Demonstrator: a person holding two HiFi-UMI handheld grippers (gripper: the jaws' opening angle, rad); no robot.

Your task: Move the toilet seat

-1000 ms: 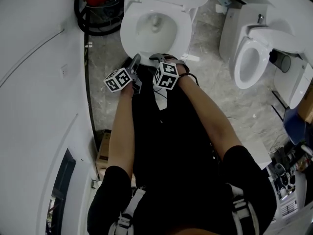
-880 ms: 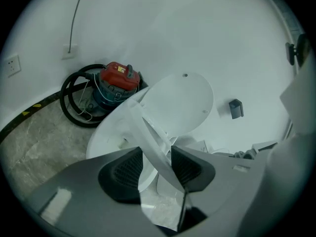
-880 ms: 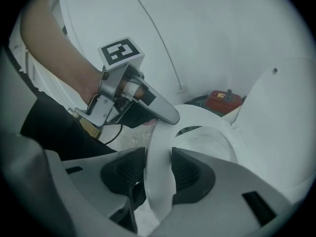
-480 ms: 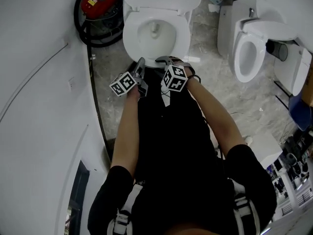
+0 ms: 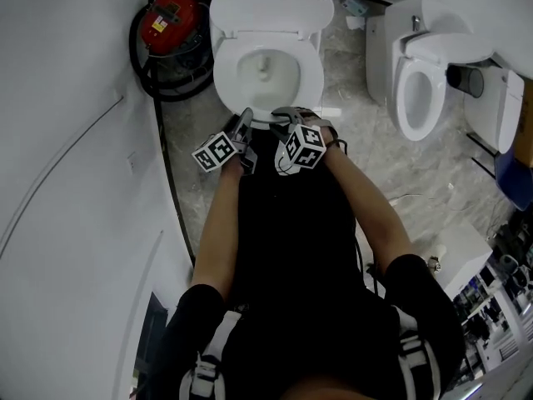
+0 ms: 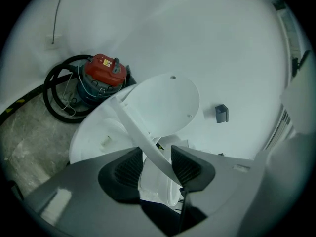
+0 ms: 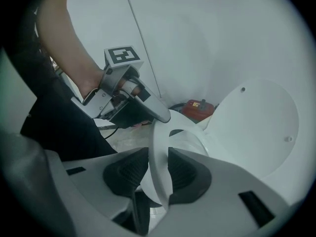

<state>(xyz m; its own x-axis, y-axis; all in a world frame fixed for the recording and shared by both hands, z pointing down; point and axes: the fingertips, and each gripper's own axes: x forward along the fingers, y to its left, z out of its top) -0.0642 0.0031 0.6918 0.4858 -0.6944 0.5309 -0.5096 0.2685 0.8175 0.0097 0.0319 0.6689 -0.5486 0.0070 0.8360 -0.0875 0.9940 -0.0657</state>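
Note:
The white toilet seat rings the bowl, and its lid stands raised behind it. Both grippers are at the seat's front rim. My left gripper has the thin rim running slantwise between its pads and touching both. My right gripper holds the rim edge-on between its pads, and its jaws are closing on it. In the gripper views the front of the seat stands lifted off the bowl. The left gripper also shows in the right gripper view, clamped on the same rim.
A red vacuum cleaner with a coiled black hose sits left of the toilet. A second toilet stands to the right. A curved white wall closes the left side. Clutter lies at the lower right.
Both grippers stay at the seat's front rim. The head view has shifted so that the whole lid and the vacuum cleaner now show.

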